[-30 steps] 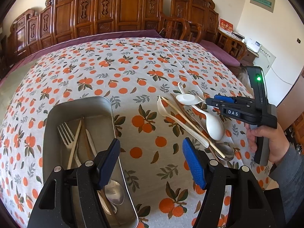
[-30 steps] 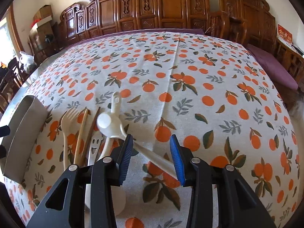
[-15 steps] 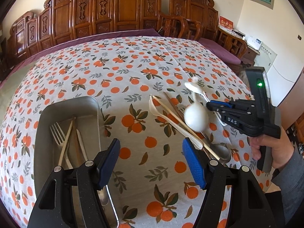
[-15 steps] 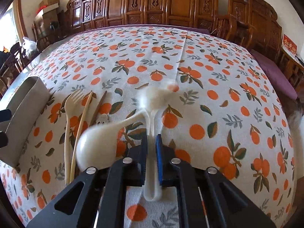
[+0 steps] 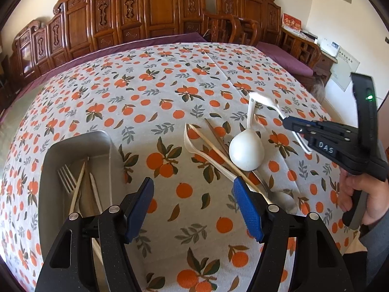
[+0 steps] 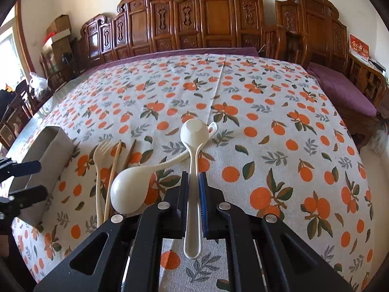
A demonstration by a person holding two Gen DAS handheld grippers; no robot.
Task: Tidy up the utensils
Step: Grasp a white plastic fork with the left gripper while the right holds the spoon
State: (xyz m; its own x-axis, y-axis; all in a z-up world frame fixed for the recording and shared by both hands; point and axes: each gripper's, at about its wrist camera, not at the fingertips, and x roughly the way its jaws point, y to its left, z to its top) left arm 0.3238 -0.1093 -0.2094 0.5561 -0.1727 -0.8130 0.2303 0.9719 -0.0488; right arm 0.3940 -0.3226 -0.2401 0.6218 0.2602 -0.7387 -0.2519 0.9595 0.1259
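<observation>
My right gripper (image 6: 193,182) is shut on the handle of a small white spoon (image 6: 194,131) and holds it above the table; it also shows in the left wrist view (image 5: 287,121). A larger white ladle (image 6: 128,189) hangs hooked on the spoon and is lifted with it (image 5: 246,150). My left gripper (image 5: 194,204) is open and empty, hovering between the metal tray (image 5: 48,160) and the pile of loose utensils (image 5: 214,150). The tray holds a fork, chopsticks and other utensils.
A cream fork (image 6: 99,160), chopsticks (image 6: 114,168) and a metal spoon (image 5: 279,194) lie on the orange-print tablecloth (image 6: 243,112). Carved wooden chairs (image 6: 214,17) line the far edge. The tray shows at the left in the right wrist view (image 6: 46,146).
My right gripper closed on the small white spoon and lifted it; the ladle came up hooked on it. The left gripper stayed open and drifted slightly.
</observation>
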